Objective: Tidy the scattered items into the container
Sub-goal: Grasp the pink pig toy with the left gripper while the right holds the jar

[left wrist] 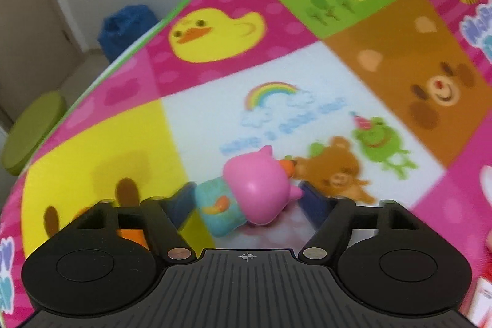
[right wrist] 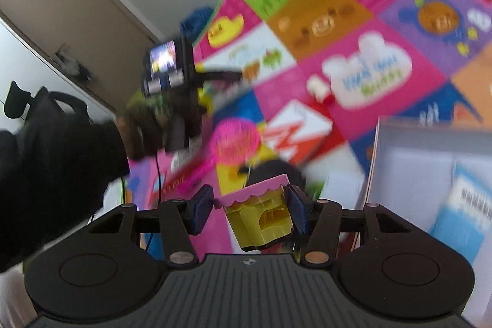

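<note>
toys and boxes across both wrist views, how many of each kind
figures: 1, the pink pig between the left gripper fingers
toy houses: 1, the yellow house at the right gripper
pink rackets: 1, the racket on the mat
red-white boxes: 1, the carton
containers: 1, the white bin
total: 5

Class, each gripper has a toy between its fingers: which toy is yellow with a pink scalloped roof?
The yellow toy house at the right gripper; the left gripper has a pink-headed figure.

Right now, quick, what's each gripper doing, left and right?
Left gripper: fingers apart around the pink pig figure; contact can't be told.
Right gripper: the yellow toy house sits between its fingers, touching only the right one.
</note>
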The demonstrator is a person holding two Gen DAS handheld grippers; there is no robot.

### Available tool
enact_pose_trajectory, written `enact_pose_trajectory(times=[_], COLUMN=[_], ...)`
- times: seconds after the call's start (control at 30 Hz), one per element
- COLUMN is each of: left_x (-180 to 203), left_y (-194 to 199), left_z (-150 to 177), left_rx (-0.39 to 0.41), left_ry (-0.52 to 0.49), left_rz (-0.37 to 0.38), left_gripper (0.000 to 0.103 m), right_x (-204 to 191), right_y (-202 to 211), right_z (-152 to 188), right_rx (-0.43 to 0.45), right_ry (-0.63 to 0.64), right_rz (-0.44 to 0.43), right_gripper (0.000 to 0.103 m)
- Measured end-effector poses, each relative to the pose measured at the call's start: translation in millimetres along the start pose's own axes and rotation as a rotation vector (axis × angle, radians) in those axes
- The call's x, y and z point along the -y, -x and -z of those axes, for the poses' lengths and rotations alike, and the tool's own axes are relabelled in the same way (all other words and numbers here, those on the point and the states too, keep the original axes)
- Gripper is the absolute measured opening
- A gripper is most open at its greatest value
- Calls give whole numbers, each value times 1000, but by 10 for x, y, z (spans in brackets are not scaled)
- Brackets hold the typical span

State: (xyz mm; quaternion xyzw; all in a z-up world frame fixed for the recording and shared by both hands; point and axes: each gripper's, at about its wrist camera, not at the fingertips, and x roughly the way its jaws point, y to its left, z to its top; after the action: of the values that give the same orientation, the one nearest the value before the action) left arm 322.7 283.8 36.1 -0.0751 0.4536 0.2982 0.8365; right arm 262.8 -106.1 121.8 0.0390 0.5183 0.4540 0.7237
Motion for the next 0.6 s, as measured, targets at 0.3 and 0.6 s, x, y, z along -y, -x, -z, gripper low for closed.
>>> enact_pose_trajectory(times=[0.3,0.6], left_x=[-21,-243], left_y=[1314,2165], left_z=[801,2006], left_rx=[-27,-79], left_ry=[-321,-395], left_rz=[256,463], left_gripper=[69,70], right_x=[-413,-1120], right_y=[-262,-321], right_z=[391,931], right_rx=[-107,-75], right_ry=[-55,-109], right_rz=[17,210], right_gripper=[53,53])
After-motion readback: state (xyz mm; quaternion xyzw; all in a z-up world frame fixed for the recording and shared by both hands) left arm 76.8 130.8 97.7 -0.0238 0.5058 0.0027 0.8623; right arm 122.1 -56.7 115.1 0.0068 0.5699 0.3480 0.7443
